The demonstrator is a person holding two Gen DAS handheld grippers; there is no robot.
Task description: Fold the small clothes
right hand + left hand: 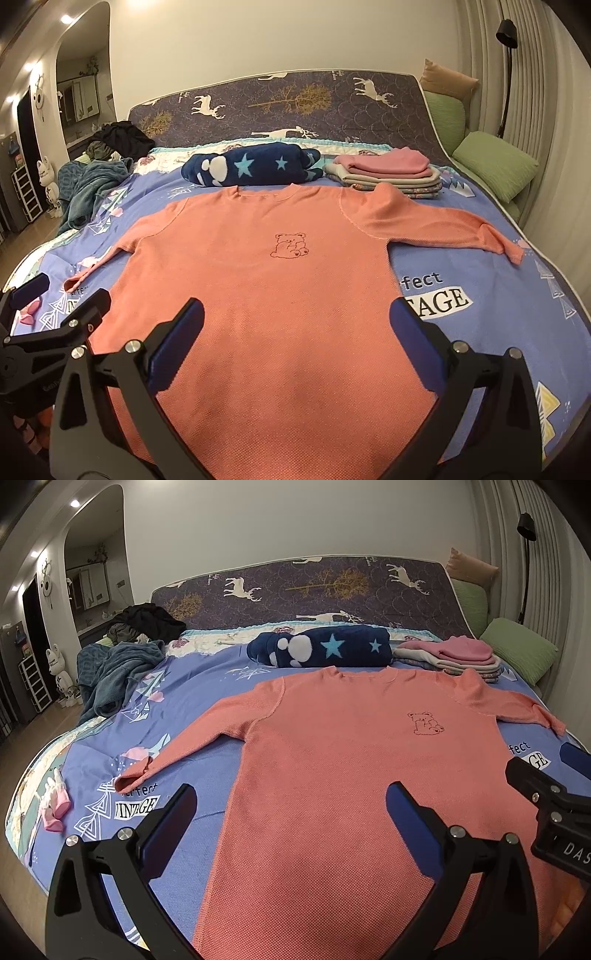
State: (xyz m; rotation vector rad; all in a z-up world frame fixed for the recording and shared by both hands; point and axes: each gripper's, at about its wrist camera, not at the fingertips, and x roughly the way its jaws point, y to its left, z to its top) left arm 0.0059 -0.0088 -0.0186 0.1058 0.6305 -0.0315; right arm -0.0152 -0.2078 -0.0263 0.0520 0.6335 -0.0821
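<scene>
Coral top [332, 775] flat on bed [207, 686], face up, sleeves spread. Left tool [291, 808] and right tool [297, 321] wide, empty, above hem. Recommended: pinch one sleeve [461, 229] at cuff, fold across chest, keep edges square, smooth creases.

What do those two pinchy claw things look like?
Both the left gripper and the right gripper are black plastic with shiny silver bolts. Their flat fingers wear dark blue pads. The right one has white letters, "DAS", on its side.
</scene>
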